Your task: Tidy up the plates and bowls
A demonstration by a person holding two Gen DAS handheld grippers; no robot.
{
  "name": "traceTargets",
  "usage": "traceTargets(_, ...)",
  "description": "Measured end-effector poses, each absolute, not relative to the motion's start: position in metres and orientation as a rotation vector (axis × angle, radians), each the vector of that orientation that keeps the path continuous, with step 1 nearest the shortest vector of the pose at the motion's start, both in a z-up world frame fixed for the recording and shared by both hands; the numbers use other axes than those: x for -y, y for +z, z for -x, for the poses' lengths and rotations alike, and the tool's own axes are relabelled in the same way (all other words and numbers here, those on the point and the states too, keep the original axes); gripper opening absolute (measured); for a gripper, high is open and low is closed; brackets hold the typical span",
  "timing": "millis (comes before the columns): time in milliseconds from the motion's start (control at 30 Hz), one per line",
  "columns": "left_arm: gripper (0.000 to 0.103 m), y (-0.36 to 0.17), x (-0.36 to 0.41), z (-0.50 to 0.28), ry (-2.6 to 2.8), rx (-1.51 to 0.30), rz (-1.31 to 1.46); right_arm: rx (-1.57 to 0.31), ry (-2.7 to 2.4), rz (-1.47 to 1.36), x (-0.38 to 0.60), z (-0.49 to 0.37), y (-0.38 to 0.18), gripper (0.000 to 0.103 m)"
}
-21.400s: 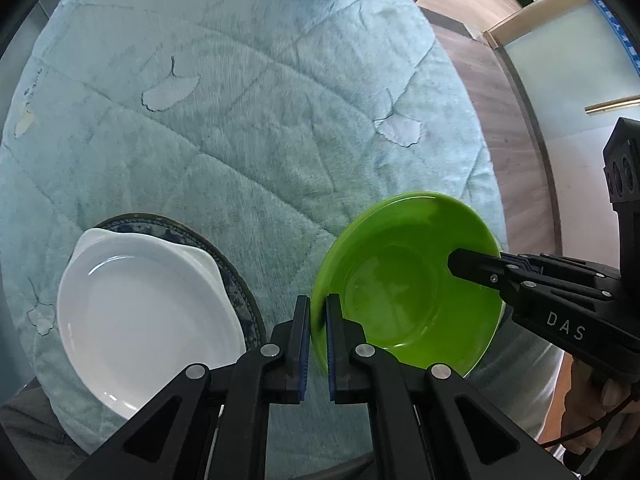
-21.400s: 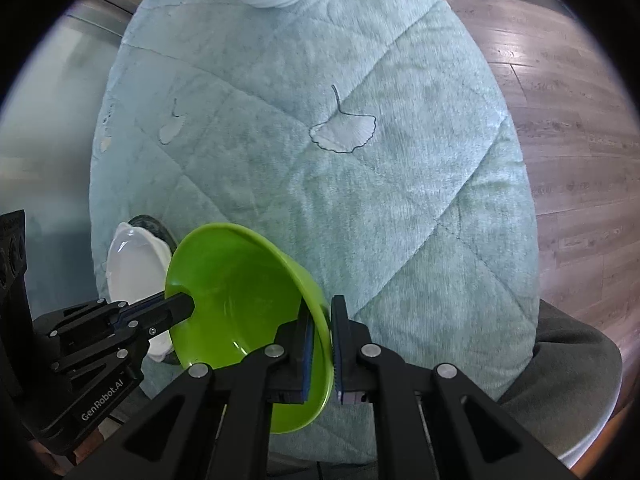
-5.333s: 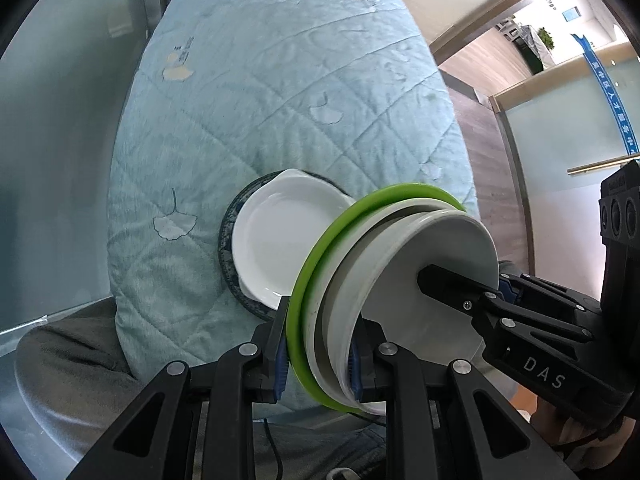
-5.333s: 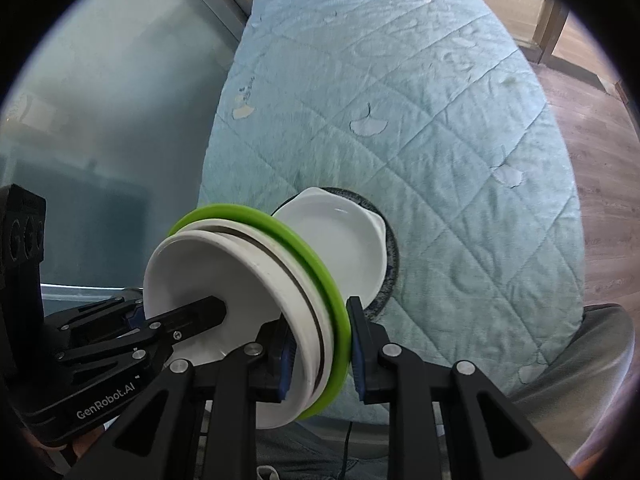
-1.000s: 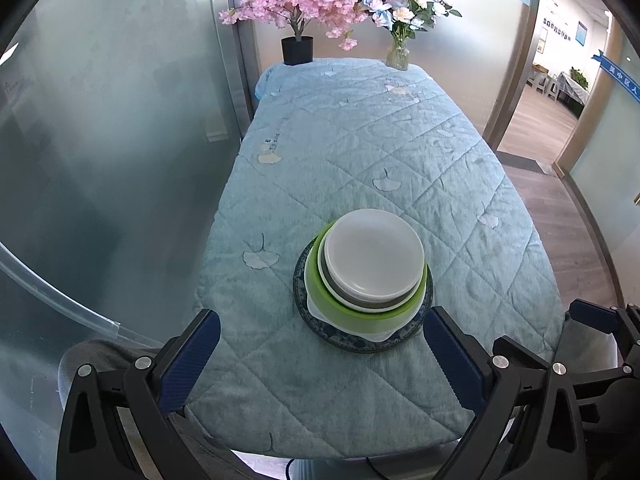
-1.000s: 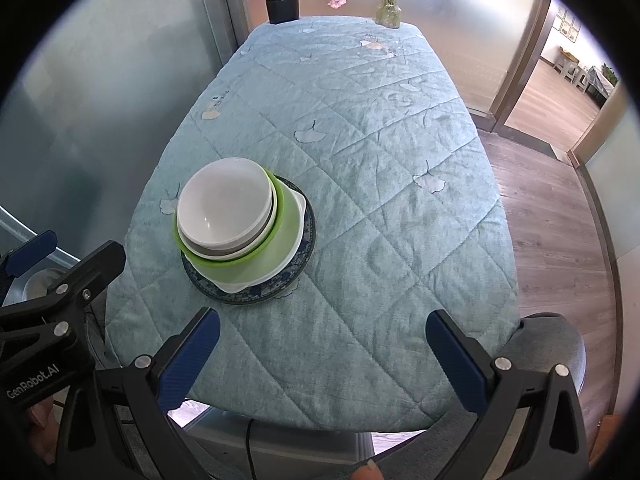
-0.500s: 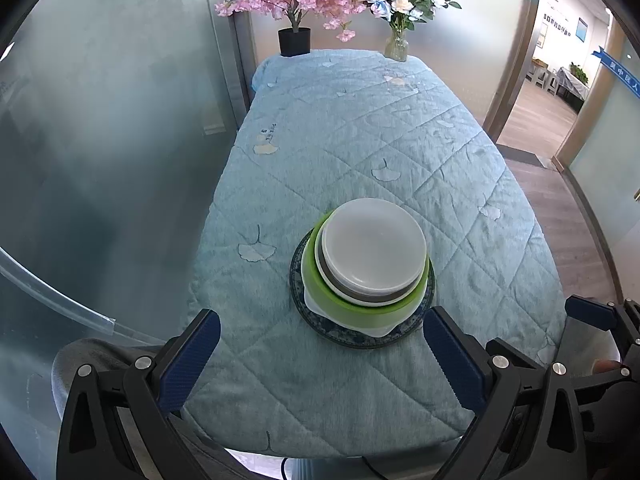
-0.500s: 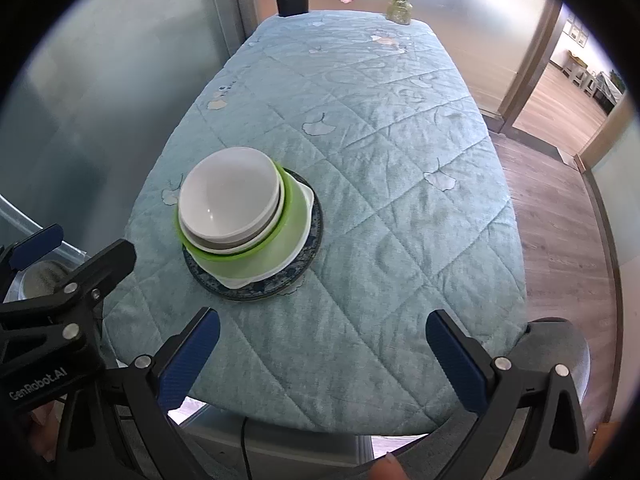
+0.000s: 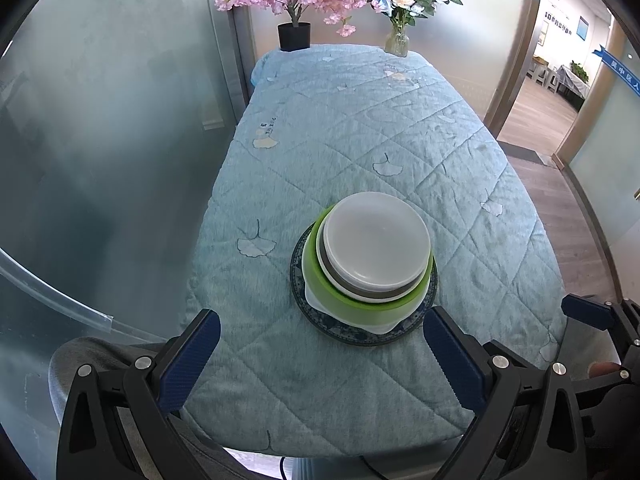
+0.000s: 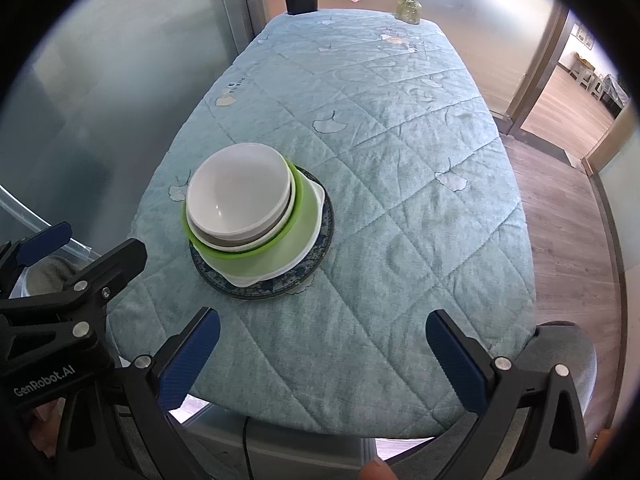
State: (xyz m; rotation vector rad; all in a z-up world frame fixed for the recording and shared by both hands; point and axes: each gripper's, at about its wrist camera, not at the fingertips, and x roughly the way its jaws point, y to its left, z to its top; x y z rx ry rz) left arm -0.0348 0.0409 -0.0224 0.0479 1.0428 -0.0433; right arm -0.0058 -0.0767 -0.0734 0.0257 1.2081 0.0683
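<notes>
One stack stands near the front of the table. A dark blue patterned plate [image 9: 320,320] [image 10: 316,256] is at the bottom, then a white dish [image 9: 384,327] [image 10: 308,240], a green bowl [image 9: 340,292] [image 10: 276,250] and white bowls [image 9: 376,236] [image 10: 236,188] nested on top. My left gripper [image 9: 320,356] is open and held back from the stack, nothing between its fingers. My right gripper [image 10: 322,356] is open too, to the right of the stack and nearer the table's front edge. The left gripper's fingers [image 10: 116,260] show in the right wrist view.
The table wears a light blue quilted cloth [image 9: 360,140] [image 10: 400,140]. A potted pink blossom tree [image 9: 294,20] and a glass vase of flowers [image 9: 398,38] stand at its far end. Frosted glass wall on the left, wooden floor [image 10: 560,200] on the right, grey chairs [image 10: 560,344] at the near edge.
Both grippers have risen and tilted a little, so the stack sits slightly nearer in each view. The stack itself has not moved, and both grippers remain open.
</notes>
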Motion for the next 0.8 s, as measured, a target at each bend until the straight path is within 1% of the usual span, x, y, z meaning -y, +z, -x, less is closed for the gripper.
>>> traceTargets(400, 0.102, -0.031, -0.045, 0.031, -0.030, -1.049, -0.046, -1.173, 0.098, -0.023, 0.066, 0.004, -0.074, 0.102)
traceTargets(567, 0.102, -0.035, -0.048, 0.030, -0.037, -1.051, -0.033, -1.190, 0.086, -0.035, 0.066, 0.000, -0.079, 0.102)
traceTargets(700, 0.102, -0.033, -0.048, 0.032, -0.046, -1.000, -0.057, -1.150, 0.101, -0.019, 0.064, 0.002, -0.077, 0.102)
traceTargets(800, 0.102, -0.036, -0.046, 0.027, -0.054, -1.014, -0.065, -1.131, 0.118, 0.000, 0.061, 0.001, -0.078, 0.102)
